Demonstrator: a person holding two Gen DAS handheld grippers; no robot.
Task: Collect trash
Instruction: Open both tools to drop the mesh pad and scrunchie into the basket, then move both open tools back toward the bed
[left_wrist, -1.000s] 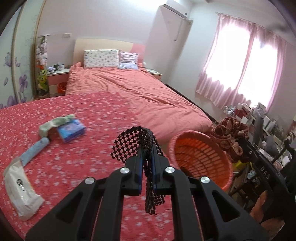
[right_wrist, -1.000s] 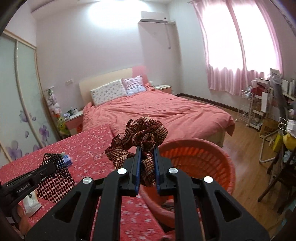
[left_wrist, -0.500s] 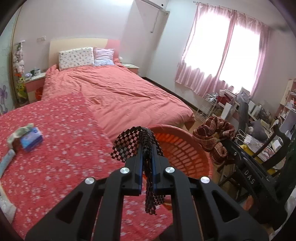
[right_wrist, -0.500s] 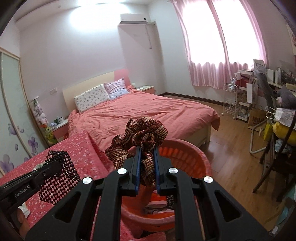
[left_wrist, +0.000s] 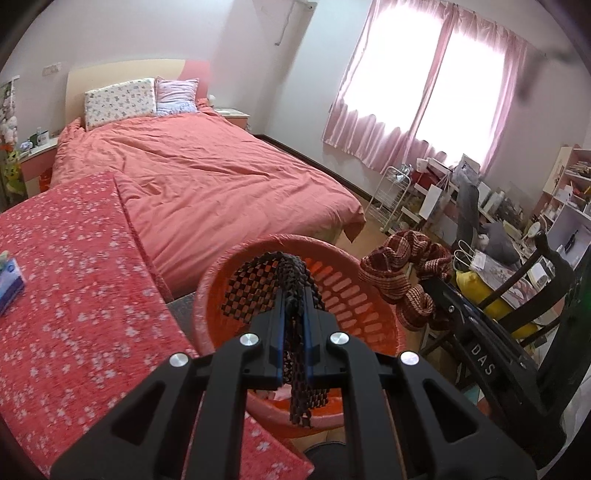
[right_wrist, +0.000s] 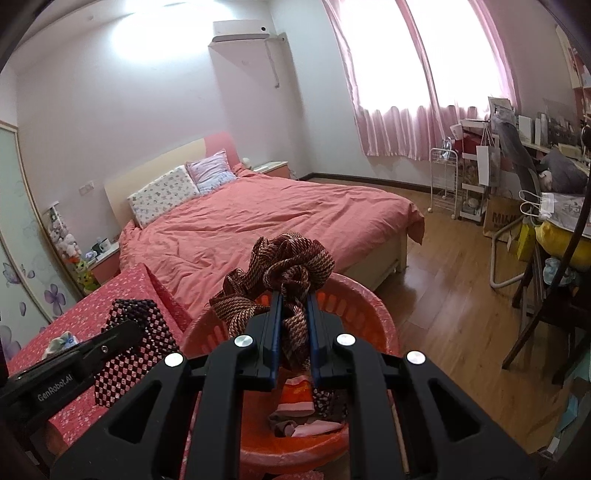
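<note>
My left gripper (left_wrist: 293, 295) is shut on a black checkered mesh strip (left_wrist: 255, 280) and holds it over the orange basket (left_wrist: 354, 295). My right gripper (right_wrist: 293, 299) is shut on a bunched brown woven strip (right_wrist: 295, 262) and holds it above the same basket (right_wrist: 376, 314). The basket stands beside the table and holds several scraps of cloth and paper (right_wrist: 303, 410). The brown strip also shows in the left wrist view (left_wrist: 406, 266), and the mesh strip in the right wrist view (right_wrist: 129, 343).
A table with a red flowered cloth (left_wrist: 74, 295) lies to the left, with a blue tissue pack (left_wrist: 9, 280) on it. A bed with a pink cover (left_wrist: 221, 184) is behind. A dark chair (left_wrist: 546, 295) and cluttered shelves (right_wrist: 517, 166) stand at the right.
Both grippers have moved right, away from the table, and now hang over the orange basket. Each holds its strip as before.
</note>
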